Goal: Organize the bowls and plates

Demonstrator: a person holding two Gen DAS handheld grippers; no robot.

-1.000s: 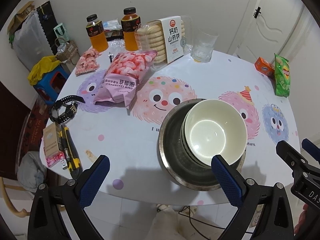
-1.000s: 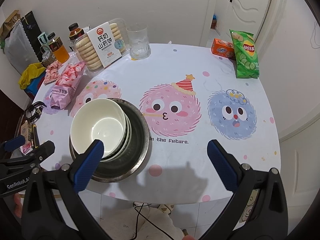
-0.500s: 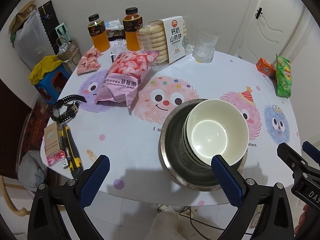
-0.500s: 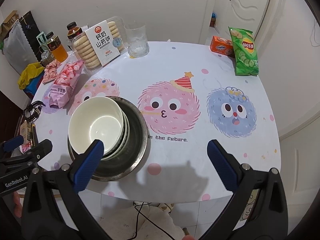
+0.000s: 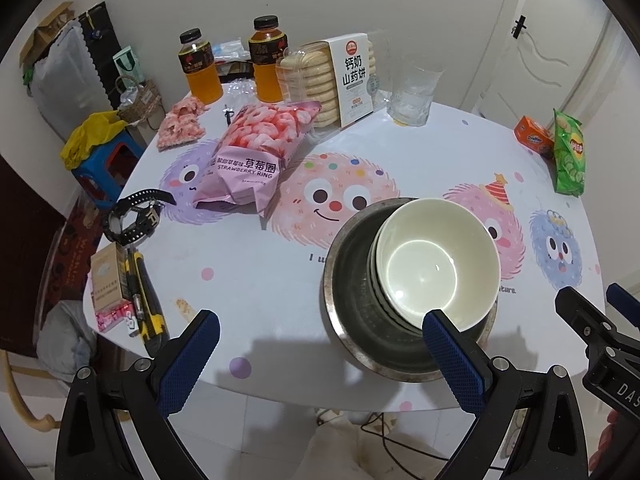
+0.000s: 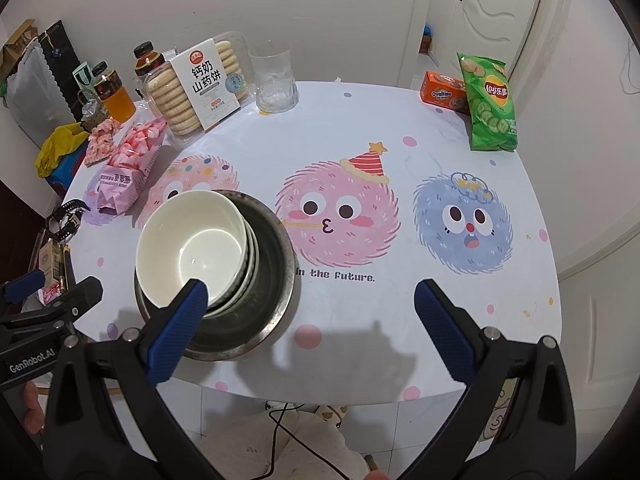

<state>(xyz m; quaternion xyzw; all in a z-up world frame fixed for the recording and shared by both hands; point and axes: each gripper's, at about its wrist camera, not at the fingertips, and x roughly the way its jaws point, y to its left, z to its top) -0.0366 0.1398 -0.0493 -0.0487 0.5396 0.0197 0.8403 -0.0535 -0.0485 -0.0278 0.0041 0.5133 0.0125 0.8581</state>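
Observation:
A stack of white bowls leans inside a steel basin near the table's front edge. My left gripper hovers open above that edge, its right fingertip over the bowls' near rim and its left fingertip over bare table. My right gripper is open too, with its left fingertip over the bowls' near rim and its right one over the tabletop. Nothing sits between either pair of fingers. Each gripper shows at the edge of the other's view.
The round table carries a pink snack bag, biscuit pack, two juice bottles, a glass, green chips bag, orange box, and a watch, box and cutter at left.
Both views have shifted slightly, so the table items sit a little higher and farther in frame. The bowls and basin have not moved, and both grippers stay open.

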